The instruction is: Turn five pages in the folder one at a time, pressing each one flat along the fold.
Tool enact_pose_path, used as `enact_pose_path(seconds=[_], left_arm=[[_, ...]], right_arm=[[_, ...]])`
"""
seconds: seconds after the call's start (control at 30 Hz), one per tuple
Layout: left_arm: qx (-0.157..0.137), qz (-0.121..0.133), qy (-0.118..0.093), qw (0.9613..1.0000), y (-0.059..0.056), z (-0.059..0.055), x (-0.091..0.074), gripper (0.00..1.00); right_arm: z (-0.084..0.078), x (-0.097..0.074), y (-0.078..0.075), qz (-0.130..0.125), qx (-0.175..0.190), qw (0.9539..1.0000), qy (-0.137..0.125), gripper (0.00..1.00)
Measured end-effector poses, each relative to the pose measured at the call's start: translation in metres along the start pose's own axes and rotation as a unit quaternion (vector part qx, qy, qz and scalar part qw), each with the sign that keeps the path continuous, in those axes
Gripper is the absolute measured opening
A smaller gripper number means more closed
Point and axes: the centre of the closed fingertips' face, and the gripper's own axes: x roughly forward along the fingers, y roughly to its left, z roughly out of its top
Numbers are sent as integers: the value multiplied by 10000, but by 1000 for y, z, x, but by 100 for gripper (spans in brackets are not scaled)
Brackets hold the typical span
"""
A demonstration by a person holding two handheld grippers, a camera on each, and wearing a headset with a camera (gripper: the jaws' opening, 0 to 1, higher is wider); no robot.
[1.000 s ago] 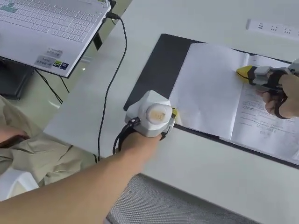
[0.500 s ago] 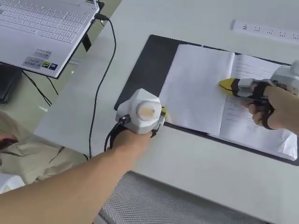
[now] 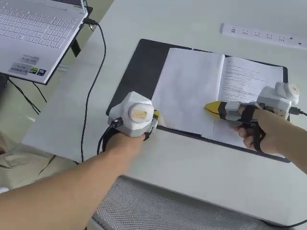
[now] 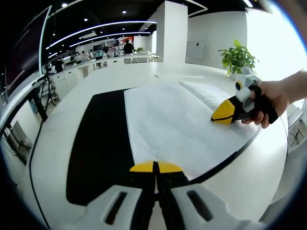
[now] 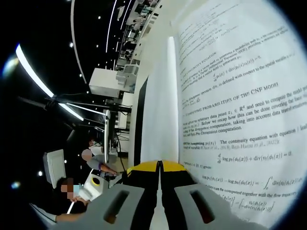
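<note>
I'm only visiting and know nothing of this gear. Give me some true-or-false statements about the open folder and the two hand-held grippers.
1. The black folder lies open on the white table. True.
2. Both upturned pages are printed. False: the left page is blank; the right page carries print.
3. The yellow-tipped right gripper sits at the fold. True.
4. The left gripper has its jaws wide open. False: they are shut.

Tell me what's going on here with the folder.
A person works a claw in each hand over an open folder. The right claw, jaws shut, has its yellow tip down near the fold, between a blank left page and a printed right page. The left claw, also shut, sits at the near edge of the blank page. No page is lifted.
</note>
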Motion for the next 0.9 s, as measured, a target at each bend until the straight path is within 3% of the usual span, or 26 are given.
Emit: enact_pose_path(seconds=[0.57,0.9], left_arm=[[121,18,55,9999,-1,0,-1,0],[118,23,81,9999,-1,0,-1,0]], right_arm=[[-47,-17,-1,41,175,9997,152,0],[-90,-28,-3,-45,34,9989,458,0]])
